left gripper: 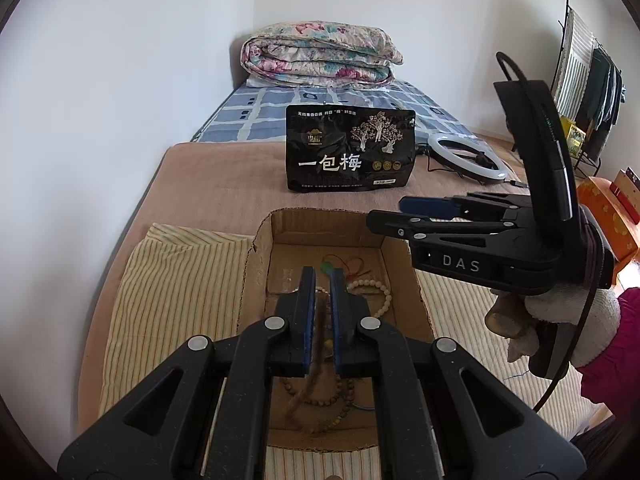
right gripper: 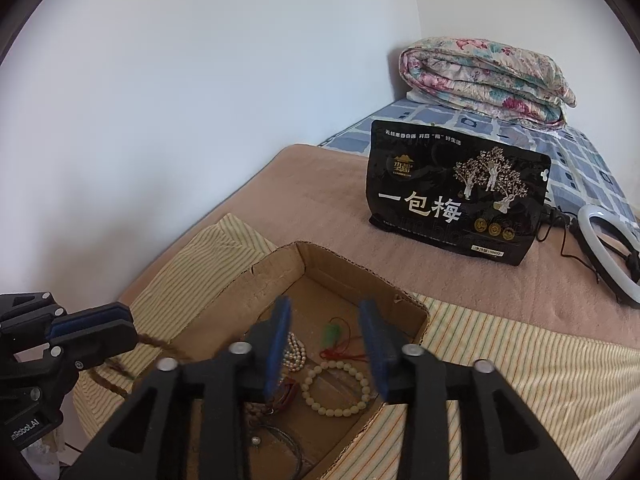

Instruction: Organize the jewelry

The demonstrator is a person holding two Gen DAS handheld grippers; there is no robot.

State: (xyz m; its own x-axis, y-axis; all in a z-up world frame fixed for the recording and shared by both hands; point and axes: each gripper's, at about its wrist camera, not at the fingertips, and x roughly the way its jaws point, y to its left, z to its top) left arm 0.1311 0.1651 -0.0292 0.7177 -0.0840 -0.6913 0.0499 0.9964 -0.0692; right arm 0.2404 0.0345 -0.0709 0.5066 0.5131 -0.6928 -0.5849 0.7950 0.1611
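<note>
Jewelry lies in cardboard box on striped cloth. Left of box centre, left gripper pinches brown braided cord, which hangs over box. Cream bead bracelet, pearl strand, red cord on box floor. Right gripper above box, jaws spread, nothing between. Black snack bag behind box.

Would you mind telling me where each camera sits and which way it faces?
Left wrist: on the left gripper, angled down into the box; its fingers pinch a brown cord; the right gripper and a gloved hand show.
Right wrist: on the right gripper, fingers apart over the box; the left gripper shows at left.
Shared: box, black pouch, quilt, ring light.
</note>
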